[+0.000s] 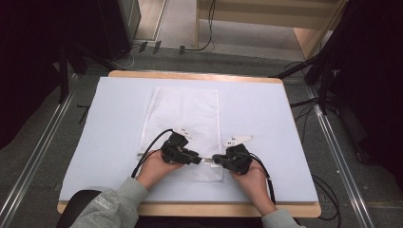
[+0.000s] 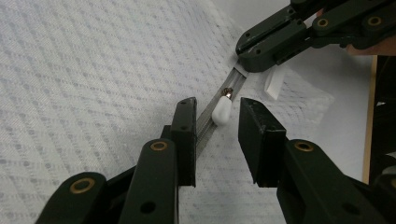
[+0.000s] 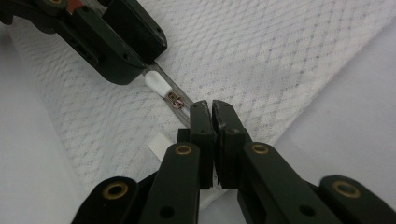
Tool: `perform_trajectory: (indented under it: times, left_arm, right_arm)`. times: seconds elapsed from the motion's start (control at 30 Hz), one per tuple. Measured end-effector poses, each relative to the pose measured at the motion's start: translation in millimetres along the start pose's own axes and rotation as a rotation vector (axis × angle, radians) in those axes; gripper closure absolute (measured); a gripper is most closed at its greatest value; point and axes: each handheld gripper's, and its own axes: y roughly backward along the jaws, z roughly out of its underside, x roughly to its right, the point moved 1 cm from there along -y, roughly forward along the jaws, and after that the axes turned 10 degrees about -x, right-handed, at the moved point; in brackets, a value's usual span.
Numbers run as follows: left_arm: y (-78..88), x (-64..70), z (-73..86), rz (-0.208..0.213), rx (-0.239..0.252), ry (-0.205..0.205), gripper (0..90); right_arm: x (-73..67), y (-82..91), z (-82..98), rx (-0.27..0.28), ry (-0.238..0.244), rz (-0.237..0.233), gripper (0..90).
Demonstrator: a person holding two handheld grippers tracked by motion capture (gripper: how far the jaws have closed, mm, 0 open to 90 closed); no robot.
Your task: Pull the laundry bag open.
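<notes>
**My kit, itemised**

Left gripper (image 1: 197,159): my matt black body, two flat slab jaws on jointed links, brass-ringed pivot pins, black cable looping off the back. Right gripper (image 1: 217,159): same black build, brass pins, black cable, pale three-cornered plate on top. Sleeves (image 1: 114,204): grey, ribbed cuffs, both arms.

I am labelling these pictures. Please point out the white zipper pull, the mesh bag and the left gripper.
white zipper pull (image 2: 222,113), left gripper view, on its rounded plastic body.
mesh bag (image 1: 185,111), high view, on the bare mesh panel above the grippers.
left gripper (image 2: 215,135), left gripper view, midway between its two open fingertips.
</notes>
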Motion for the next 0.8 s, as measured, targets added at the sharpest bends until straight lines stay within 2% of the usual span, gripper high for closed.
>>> perform_trajectory:
  times: [0.5, 0.6, 0.73, 0.8]
  left_arm:
    - [-6.8, 4.7, -5.4, 0.0, 0.001, -0.022, 74.7]
    - [-7.1, 5.7, -5.9, 0.018, 0.002, -0.027, 77.3]
    - [-10.2, 10.2, -6.7, 0.017, -0.013, -0.043, 79.4]
    - [-11.7, 10.1, -7.0, 0.016, -0.01, -0.033, 79.3]
  right_arm:
    - [-2.0, 0.0, 2.7, 0.015, 0.005, 0.007, 87.9]
    - [-1.9, -0.2, 3.0, 0.018, 0.006, 0.007, 87.8]
    - [-2.1, -0.1, 3.0, 0.017, 0.007, 0.008, 87.8]
    - [-2.0, 0.0, 2.9, 0.016, 0.008, 0.008, 87.8]
